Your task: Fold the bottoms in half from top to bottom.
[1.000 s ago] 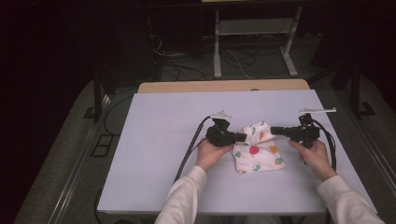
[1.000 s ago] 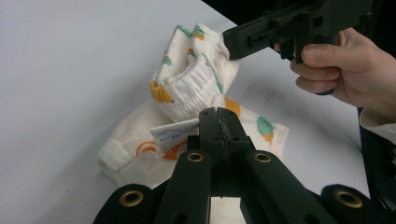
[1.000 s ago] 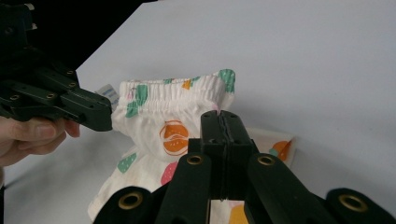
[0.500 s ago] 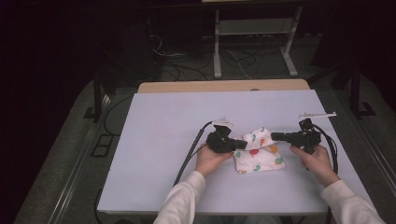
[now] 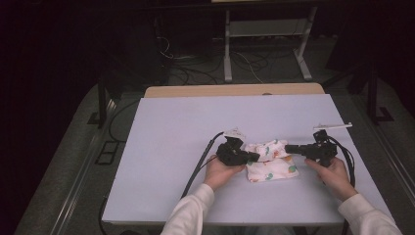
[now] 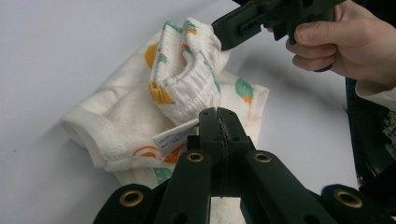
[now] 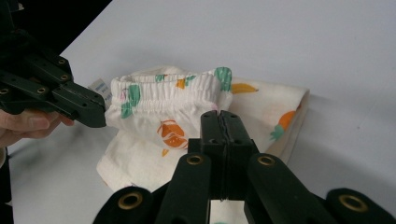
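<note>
Your left claw (image 5: pixel 255 156) is closed, its jaws pinched together right at the gathered waistband on the near-left side of the little printed shorts (image 5: pixel 272 165), and your right claw (image 5: pixel 288 148) is closed too, its tip at the opposite end of that same waistband. From the gripper views I cannot tell whether either one truly has cloth between the pads or is only pressed against it, so treat both holds as uncertain. The main risk, as I judge it, is a thin bite: if you pull the two ends apart or lift, the elastic could slip out of one claw and the shorts would flop back in a heap. A second risk is catching the paper label (image 6: pixel 175 136) instead of the band on the left side, which would tear or slide free. The shorts lie half folded on the pale surface (image 5: pixel 171 147), right of its middle and nearer its front edge. You have plenty of bare room to the left and toward the back; the right edge and the trailing cables (image 5: pixel 198 164) sit closer, so spread leftward rather than rightward.
</note>
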`<state>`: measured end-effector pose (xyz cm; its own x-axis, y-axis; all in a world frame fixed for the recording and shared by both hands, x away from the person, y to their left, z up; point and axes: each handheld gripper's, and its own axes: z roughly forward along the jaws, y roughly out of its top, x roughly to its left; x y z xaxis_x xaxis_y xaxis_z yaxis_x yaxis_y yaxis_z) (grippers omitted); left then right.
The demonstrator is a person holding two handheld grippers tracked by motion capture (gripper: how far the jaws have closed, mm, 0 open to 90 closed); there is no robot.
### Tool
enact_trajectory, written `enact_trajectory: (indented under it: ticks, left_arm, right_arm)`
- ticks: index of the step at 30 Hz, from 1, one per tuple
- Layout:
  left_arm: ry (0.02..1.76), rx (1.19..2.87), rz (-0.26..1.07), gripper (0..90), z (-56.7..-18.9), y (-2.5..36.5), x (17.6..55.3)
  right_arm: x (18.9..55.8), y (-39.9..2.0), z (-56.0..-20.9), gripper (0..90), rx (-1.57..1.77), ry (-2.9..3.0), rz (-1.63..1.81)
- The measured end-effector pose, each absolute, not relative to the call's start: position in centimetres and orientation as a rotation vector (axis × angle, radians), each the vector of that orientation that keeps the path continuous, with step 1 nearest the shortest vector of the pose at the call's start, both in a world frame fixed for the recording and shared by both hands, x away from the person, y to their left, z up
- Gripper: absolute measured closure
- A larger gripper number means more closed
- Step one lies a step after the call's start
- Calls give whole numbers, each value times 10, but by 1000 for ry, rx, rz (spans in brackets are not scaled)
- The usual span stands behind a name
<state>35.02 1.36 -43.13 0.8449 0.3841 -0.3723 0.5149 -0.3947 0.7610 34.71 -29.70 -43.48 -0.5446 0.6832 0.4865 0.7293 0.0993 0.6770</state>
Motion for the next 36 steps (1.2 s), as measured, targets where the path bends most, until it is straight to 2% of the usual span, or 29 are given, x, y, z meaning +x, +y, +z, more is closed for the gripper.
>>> enact_trajectory:
  ticks: [13,14,19,22,28,36]
  left_arm:
    - [656,2067,-180,896,-445,9,347]
    - [655,2070,-183,896,-446,8,347]
    - [663,2070,-188,896,-449,7,346]
    - [658,2074,-189,896,-450,7,346]
    - [653,2079,-186,896,-450,7,346]
    - [650,2077,-186,896,-451,7,346]
  right_arm:
    - [338,-300,-442,861,-1483,-2308,-1406]
    - [338,-300,-443,831,-1486,-2308,-1401]
    - [334,-299,-438,575,-1494,-2309,-1438]
    - [334,-298,-433,465,-1458,-2309,-1470]
    - [340,-288,-420,384,-1455,-2361,-1494]
    - [358,-264,-402,404,-1429,-2388,-1513]
